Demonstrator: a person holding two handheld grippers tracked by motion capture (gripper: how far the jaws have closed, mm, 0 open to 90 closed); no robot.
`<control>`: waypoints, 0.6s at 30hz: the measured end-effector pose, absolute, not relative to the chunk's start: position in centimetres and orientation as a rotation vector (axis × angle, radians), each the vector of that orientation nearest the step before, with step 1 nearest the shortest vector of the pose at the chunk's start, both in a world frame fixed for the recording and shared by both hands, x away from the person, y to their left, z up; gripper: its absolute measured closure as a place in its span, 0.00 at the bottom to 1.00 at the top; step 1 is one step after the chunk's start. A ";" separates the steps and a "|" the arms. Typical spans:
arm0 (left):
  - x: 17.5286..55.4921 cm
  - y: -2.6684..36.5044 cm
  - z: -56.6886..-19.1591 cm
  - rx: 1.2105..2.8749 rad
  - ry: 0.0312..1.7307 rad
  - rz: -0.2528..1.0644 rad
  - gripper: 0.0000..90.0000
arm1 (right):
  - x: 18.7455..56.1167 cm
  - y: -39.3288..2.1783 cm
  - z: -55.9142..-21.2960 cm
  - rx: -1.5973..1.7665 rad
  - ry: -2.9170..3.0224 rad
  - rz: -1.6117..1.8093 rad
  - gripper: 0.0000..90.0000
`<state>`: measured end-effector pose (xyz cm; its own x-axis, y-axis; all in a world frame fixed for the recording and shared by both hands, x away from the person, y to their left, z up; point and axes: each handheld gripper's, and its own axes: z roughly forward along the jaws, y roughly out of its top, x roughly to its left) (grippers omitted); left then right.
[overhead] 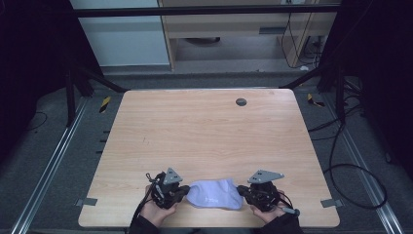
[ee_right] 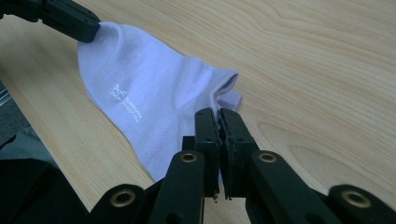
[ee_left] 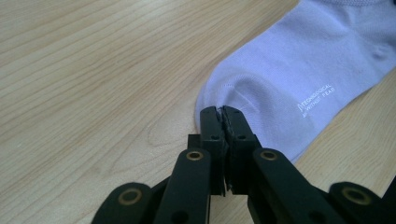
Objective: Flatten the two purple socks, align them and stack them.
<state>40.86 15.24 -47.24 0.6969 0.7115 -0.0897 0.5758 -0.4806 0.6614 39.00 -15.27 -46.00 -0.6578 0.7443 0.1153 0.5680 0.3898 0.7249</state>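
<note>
From the high view, a pale purple sock (overhead: 215, 194) lies flat on the wooden counter (overhead: 204, 136), close to the near edge and about in the middle. The left gripper (overhead: 183, 191) sits at the sock's left end and the right gripper (overhead: 242, 191) sits at its right end. A person's 2 hands hold them from the near side. Far off on the counter there is a small dark round cap (overhead: 241, 102), well apart from everything.

In the left gripper view, the 2 black fingers (ee_left: 212, 126) are pressed tight together. Their tips pinch the rounded toe end of the sock (ee_left: 289, 79). Small white letters show on the cloth. The sock rests on the wood and does not hang in the air.

In the right gripper view, the fingers (ee_right: 208, 128) are also clenched tight, and they pinch the open cuff end of the sock (ee_right: 149, 107). At the far left end, the left gripper (ee_right: 88, 29) touches the toe.

So the step in hand looks like this: both ends are caught, and the sock is ready to be moved or folded. For the next move, I think both grips must stay tight. If it is a fold, 1 end has to lift and go over to the other end while that end keeps low. The pinches are small, right at the edges, so a quick pull could make the cloth slip out.
</note>
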 end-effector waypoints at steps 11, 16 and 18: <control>41.3 15.0 -47.9 2.246 0.991 0.250 0.97 | 39.8 -15.6 -47.2 1.209 2.433 1.101 0.97; 41.4 15.0 -48.3 2.254 1.002 0.242 0.97 | 40.0 -15.4 -47.9 1.204 2.450 1.072 0.96; 41.3 15.0 -48.4 2.257 0.996 0.253 0.96 | 40.0 -15.4 -48.1 1.203 2.451 1.065 0.95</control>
